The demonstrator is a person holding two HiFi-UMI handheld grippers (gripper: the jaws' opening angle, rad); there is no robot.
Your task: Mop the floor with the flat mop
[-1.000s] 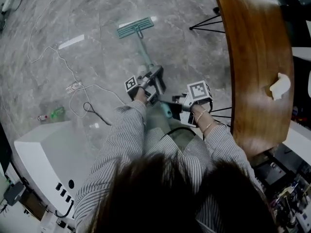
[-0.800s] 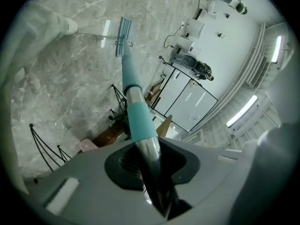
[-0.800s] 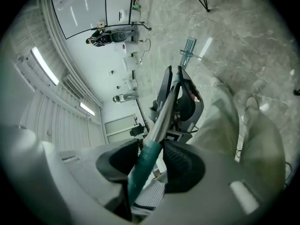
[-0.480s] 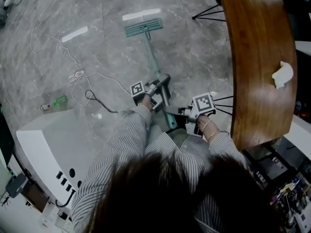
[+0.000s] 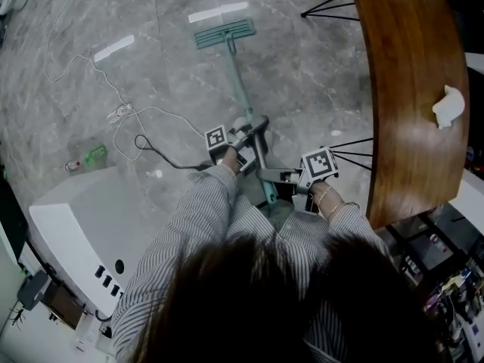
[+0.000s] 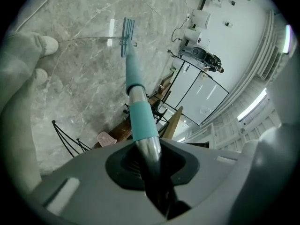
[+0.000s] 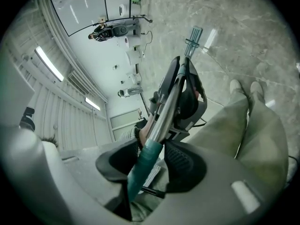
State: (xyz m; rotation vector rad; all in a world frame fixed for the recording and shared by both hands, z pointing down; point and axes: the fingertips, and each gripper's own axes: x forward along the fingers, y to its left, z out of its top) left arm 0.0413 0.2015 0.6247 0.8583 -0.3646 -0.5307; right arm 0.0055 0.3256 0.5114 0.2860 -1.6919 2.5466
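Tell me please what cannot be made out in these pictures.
- Mop head underside: all views, it faces the floor; wet or dirty, unknown.
- Small green thing on the floor: head view, too small to name.
- White thing on the wooden table: head view, too small to name.
- Dark cable, its end: head view, hidden behind the sleeve.

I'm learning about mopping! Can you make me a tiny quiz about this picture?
1. True or false: only one gripper holds the mop.
2. Which one grips nearer the mop head? A) left gripper B) right gripper
3. Fill the gap: the wooden table stands on the person's ___ side.
Key: 1 false, both hold it; 2 A; 3 right.
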